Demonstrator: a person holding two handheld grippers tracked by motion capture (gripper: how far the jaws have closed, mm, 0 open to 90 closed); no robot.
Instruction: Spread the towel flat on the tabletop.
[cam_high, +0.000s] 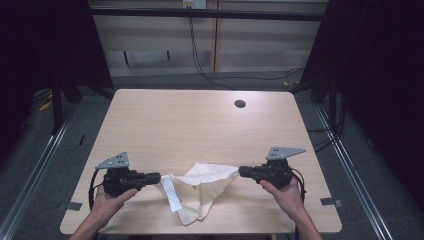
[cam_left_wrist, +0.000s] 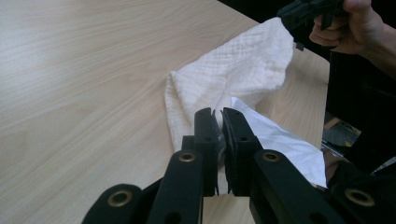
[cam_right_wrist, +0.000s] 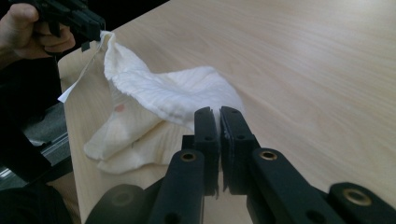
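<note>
A cream cloth (cam_high: 202, 187) hangs slack between my two grippers near the front edge of the wooden table (cam_high: 200, 120); its lower folds rest on the tabletop. A white label strip (cam_high: 171, 194) dangles from its left corner. My left gripper (cam_high: 159, 176) is shut on that left corner, and in the left gripper view the jaws (cam_left_wrist: 219, 114) pinch the cloth (cam_left_wrist: 243, 65). My right gripper (cam_high: 240, 171) is shut on the right corner, with the jaws (cam_right_wrist: 218, 112) closed on the edge of the cloth (cam_right_wrist: 159, 93). Both grippers point inward at each other.
A dark round hole (cam_high: 240, 104) sits in the table's far right part. Cables (cam_high: 200, 65) run over the floor behind the table. Metal rails (cam_high: 350, 165) flank both sides. A person's hands hold the grippers from the front edge.
</note>
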